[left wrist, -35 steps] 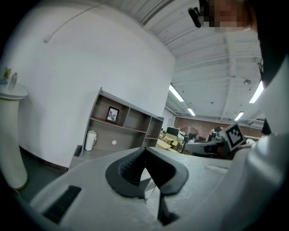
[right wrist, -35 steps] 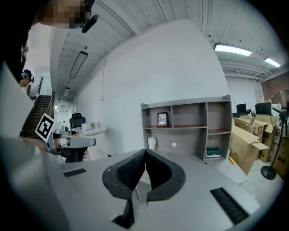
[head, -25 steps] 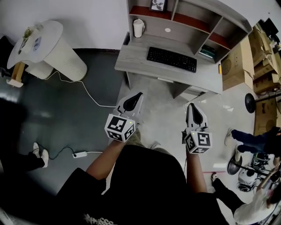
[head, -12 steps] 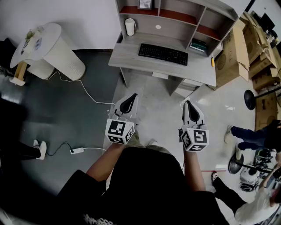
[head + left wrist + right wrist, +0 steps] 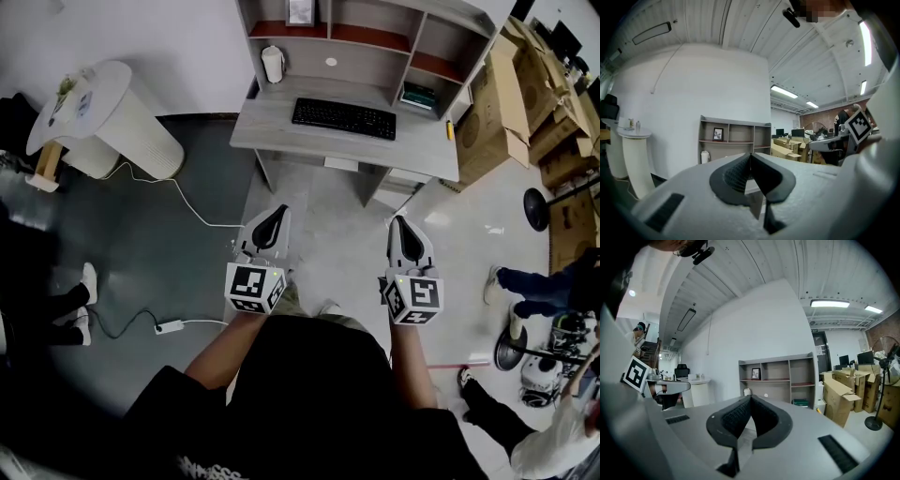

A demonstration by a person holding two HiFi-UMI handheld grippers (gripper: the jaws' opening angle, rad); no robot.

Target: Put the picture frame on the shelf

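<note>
Left gripper (image 5: 277, 214), a grey two-jaw tool with black ribbed pads, is held low in front of the person. Its jaws are closed together and nothing is between them. At the far left of the head view stands a white rounded pedestal table (image 5: 112, 103), and a white cable (image 5: 178, 202) runs from it over the dark floor. Farther right is a grey wooden desk (image 5: 281, 127), well apart from both grippers, with a black keyboard (image 5: 343, 118) on it. On the desk rises the grey shelf (image 5: 375, 64). The small dark picture frame (image 5: 301, 11) stands upright in the upper left compartment of this shelf, and a white cylindrical container (image 5: 272, 64) stands below it. The right gripper (image 5: 401, 223) is at the same height as the left one, jaws also pressed together and empty. Brown cardboard boxes (image 5: 511, 112) lie at the far right.
</note>
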